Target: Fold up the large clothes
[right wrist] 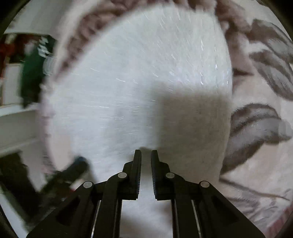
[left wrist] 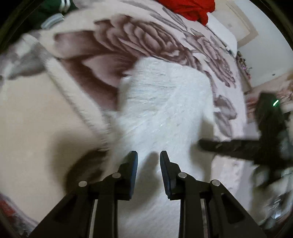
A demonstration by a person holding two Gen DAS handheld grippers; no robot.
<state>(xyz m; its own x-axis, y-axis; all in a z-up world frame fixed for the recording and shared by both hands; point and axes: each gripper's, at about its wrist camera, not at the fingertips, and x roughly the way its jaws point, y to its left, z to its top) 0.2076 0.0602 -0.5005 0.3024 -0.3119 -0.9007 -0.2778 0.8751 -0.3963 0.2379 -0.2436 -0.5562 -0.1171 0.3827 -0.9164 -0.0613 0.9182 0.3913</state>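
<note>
A white fluffy garment (left wrist: pixel 164 102) lies across a bedspread (left wrist: pixel 139 36) printed with large brown roses. In the left wrist view my left gripper (left wrist: pixel 148 155) has its jaws a little apart, with the white pile filling the gap between the pads. The right gripper's dark fingers (left wrist: pixel 228 144) reach in at the garment's right edge. In the right wrist view the garment (right wrist: pixel 139 73) fills the middle. My right gripper (right wrist: pixel 146 154) is nearly closed, with white fabric in the narrow slot between its jaws. The left gripper's blue-tipped finger (right wrist: pixel 78 163) shows blurred at the lower left edge of the garment.
A red cloth (left wrist: pixel 190 9) lies at the far end of the bed. A dark green garment with white stripes (right wrist: pixel 33 73) hangs beyond the bed's left side, by white shelving (right wrist: pixel 14 119). The bed's edge and a pale floor (left wrist: pixel 260 58) show at the right.
</note>
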